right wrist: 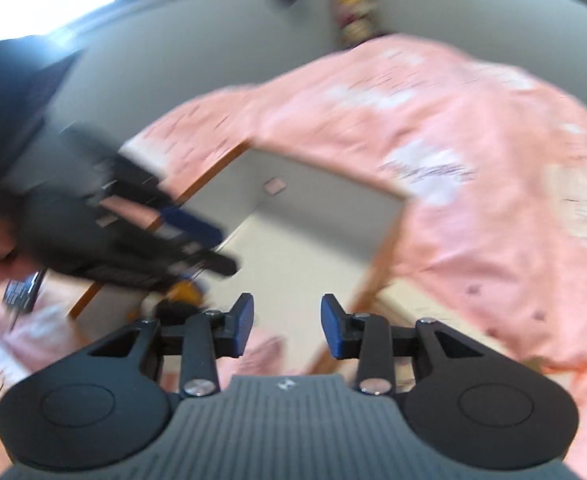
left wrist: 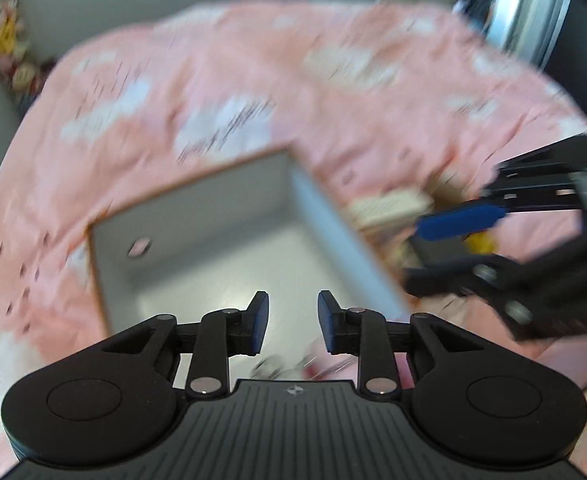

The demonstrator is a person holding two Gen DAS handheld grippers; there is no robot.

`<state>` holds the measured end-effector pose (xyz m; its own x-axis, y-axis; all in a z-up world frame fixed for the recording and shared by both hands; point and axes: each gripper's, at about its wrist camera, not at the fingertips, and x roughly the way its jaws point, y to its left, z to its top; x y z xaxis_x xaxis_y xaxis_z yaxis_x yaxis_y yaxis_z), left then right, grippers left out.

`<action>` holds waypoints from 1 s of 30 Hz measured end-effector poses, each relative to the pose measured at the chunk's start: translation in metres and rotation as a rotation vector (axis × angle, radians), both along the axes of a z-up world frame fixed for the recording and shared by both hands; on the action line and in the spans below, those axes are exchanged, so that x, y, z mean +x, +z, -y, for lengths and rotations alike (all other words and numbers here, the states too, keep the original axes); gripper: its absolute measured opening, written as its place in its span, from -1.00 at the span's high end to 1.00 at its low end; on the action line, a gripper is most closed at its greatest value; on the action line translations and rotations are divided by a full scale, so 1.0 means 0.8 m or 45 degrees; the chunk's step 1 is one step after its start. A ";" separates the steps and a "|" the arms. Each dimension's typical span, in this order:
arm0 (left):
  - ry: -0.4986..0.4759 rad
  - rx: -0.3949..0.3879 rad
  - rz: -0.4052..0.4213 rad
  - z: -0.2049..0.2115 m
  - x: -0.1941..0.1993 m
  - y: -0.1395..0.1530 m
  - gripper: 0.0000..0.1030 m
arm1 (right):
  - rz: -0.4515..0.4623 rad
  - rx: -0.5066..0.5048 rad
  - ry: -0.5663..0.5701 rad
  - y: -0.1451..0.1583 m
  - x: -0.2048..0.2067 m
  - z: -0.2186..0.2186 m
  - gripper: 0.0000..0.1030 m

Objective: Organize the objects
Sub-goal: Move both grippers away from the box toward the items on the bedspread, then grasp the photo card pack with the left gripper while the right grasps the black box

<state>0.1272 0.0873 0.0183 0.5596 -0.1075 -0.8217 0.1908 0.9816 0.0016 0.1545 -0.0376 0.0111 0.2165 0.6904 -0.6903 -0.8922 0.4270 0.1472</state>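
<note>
Left wrist view: the left gripper hangs above an open grey box with a brown-edged rim, which sits on a pink bedspread printed with white patches. Its blue-padded fingers stand narrowly apart with nothing between them; the box floor shows through the gap. A small pink patch marks the box's inner left wall. To the right of the box, on the bedspread, lies a blurred cluster of small objects: a pale cream item, a dark one and a yellow one; their kinds cannot be told. The right gripper enters from the right edge, its tips over that cluster, one blue pad visible.

Right wrist view: the right gripper points down toward the near edge of the same box. Its fingers are moderately parted and empty. The left gripper reaches in from the left, blurred, over the box's left rim. Motion blur softens both views, so fine details of the objects are unreadable.
</note>
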 end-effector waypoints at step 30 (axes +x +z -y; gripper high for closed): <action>-0.104 0.279 -0.148 0.163 0.077 -0.128 0.18 | -0.451 0.012 -0.711 -0.160 0.121 0.141 0.21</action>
